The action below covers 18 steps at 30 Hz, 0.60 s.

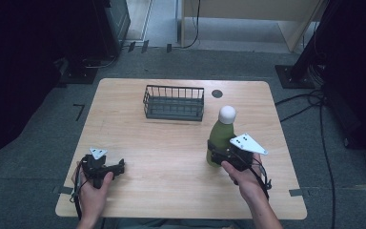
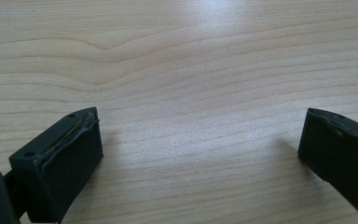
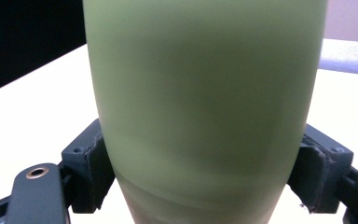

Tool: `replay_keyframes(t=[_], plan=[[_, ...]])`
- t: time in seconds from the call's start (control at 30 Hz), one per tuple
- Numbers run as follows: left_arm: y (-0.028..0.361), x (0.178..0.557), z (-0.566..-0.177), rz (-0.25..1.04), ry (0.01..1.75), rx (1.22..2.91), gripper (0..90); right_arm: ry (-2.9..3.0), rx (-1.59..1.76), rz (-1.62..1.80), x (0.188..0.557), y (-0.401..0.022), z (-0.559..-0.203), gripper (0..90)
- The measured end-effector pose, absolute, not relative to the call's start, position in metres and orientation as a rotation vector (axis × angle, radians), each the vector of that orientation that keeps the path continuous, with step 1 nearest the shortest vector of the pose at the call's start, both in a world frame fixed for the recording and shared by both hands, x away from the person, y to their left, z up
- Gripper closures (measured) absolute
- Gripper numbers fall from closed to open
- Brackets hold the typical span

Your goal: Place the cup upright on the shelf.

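Since right gripper (image 1: 218, 153) jaws clamp bottle (image 1: 221, 135) low near table's (image 1: 171, 157) right edge, expect smooth, rigid, top-heavy, prob slippery; grip mid-body. Left gripper (image 1: 116, 167) jaws open, empty.

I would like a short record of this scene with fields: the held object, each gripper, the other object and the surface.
held object: green bottle with a white cap, upright
right gripper: right gripper shut on the bottle's lower body, pads pressing both sides
left gripper: left gripper open, nothing between its jaws, low over bare wood
other object: dark wire basket near the far edge, apart from the bottle; its contents cannot be told
surface: light wooden table
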<state>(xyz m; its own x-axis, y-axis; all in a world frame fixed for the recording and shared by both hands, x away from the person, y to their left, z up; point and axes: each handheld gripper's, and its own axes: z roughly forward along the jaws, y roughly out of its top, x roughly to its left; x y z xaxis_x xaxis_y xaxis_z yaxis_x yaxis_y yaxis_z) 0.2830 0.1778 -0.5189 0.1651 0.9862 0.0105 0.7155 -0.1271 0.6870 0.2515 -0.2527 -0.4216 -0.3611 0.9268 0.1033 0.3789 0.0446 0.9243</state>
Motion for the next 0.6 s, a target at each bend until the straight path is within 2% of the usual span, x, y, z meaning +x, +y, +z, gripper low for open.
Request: replay_keyframes(t=[0.6], plan=[[0.178,0.283,-0.519,0.649,1.607,1.907,0.0,1.771,1.293,1.356,0.287,-0.228,-0.396,20.0]])
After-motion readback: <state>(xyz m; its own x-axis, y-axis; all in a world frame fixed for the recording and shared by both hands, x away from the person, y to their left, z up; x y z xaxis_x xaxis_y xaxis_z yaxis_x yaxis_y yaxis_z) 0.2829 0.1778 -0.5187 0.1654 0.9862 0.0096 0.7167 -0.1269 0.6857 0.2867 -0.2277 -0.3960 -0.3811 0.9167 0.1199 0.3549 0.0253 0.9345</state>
